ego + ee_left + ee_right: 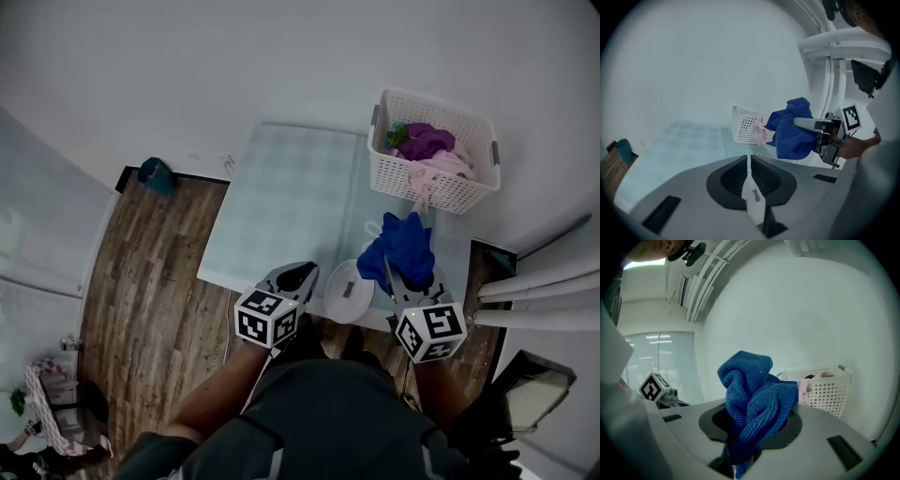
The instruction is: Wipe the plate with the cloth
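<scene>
My left gripper (315,279) is shut on the rim of a small white plate (349,291), held just over the table's near edge. In the left gripper view the plate (752,197) stands edge-on between the jaws, with a grey label on it. My right gripper (398,281) is shut on a bunched blue cloth (401,246), which rises out of its jaws beside the plate. The cloth (754,399) fills the middle of the right gripper view. From the left gripper view, the cloth (792,129) and the right gripper (820,126) sit to the right, apart from the plate.
A pale checked mat (281,197) covers the table. A white basket (436,187) with clothes stands at the table's far right corner. White rails (539,291) and a dark object (492,258) lie to the right. Wooden floor with a teal thing (155,173) is at the left.
</scene>
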### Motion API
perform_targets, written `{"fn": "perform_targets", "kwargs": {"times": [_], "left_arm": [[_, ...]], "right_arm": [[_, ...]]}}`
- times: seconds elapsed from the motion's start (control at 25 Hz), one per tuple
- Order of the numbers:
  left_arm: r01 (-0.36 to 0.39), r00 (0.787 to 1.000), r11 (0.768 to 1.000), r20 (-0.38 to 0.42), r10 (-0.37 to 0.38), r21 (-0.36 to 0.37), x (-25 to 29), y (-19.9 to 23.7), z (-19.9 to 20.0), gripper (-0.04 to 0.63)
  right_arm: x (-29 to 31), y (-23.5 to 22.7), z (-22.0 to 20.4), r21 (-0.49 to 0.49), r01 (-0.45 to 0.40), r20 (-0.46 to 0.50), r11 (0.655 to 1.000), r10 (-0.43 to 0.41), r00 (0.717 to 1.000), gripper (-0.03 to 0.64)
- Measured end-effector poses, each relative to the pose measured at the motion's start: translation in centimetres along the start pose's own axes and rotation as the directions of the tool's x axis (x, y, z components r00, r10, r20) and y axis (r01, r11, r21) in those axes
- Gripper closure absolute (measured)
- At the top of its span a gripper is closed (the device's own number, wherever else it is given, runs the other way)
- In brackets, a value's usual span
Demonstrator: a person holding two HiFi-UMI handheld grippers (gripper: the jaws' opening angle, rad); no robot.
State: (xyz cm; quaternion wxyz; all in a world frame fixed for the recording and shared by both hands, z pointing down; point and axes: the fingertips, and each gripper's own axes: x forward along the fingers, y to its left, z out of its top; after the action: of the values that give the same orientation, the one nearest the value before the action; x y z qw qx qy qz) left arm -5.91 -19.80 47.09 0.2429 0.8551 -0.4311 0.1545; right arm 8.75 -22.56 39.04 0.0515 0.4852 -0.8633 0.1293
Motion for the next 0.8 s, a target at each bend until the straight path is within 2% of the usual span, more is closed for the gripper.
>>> {"fn": "perform_targets", "kwargs": {"times": [0.08,0.24,0.4,0.64,0.8], "left_arm": [[0.035,0.998,0.999,-0.048,-0.036,-0.025,1.3,0.6,-1.4,0.583],[0.107,0.983,0.993,-0.145,-0.114,-0.058,3.8,0.6,-4.6,0.480],[0.145,0.960,0.987,-0.231,-0.157,-0.067,5.5,0.5,-7.4,0.477],[0.132,0.930,0.990,-0.339,-0.144,-0.058,7.1,1.5,-11.4,0.461],[0.133,0.902,0.989,-0.406,-0.145,-0.058,7.8,1.6,-13.5,0.422]], "right_arm": [[0.9,-0.2,-1.6,0.000,0.015,-0.033,1.000,-0.015,0.999,0.485],[2.1,-0.9,-4.5,-0.003,0.051,-0.098,0.999,-0.051,0.994,0.485],[3.3,-1.3,-6.8,-0.003,0.082,-0.152,0.997,-0.081,0.985,0.485],[5.0,-0.4,-10.5,-0.023,0.068,-0.229,0.997,-0.072,0.971,0.485],[6.1,-0.1,-12.3,-0.044,0.056,-0.259,0.997,-0.066,0.964,0.485]]}}
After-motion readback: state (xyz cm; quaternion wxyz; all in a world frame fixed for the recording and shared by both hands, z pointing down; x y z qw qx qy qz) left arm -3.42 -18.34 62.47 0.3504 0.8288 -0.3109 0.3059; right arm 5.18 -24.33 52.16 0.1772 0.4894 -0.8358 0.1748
